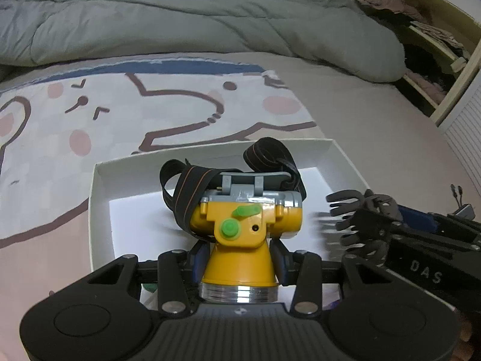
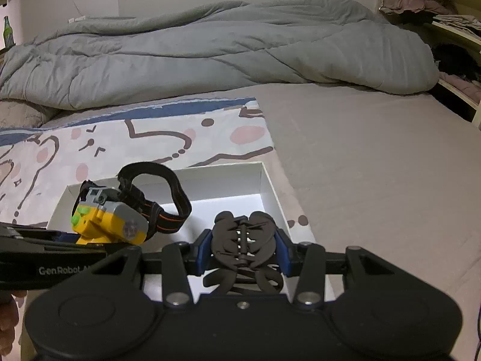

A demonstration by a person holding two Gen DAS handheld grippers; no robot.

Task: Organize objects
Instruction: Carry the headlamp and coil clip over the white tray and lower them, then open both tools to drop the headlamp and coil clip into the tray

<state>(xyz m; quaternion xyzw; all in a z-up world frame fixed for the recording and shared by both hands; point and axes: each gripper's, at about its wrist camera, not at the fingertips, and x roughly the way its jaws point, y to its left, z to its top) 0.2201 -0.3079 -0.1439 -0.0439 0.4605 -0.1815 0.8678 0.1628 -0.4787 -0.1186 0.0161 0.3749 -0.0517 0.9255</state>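
Clamped between the blue pads of the left tool (image 1: 239,252) is a headlamp (image 1: 240,228): glossy yellow plastic cone, ribbed chrome ring, green knobs, black elastic strap looped behind. It hangs over a shallow white cardboard box (image 1: 99,198) on the bed's printed sheet (image 1: 60,120).

From the right wrist, the right tool (image 2: 243,248) pinches a matte black, toothed hair claw (image 2: 243,240) above the same box (image 2: 270,192); a puffy grey quilt (image 2: 210,48) lies beyond.
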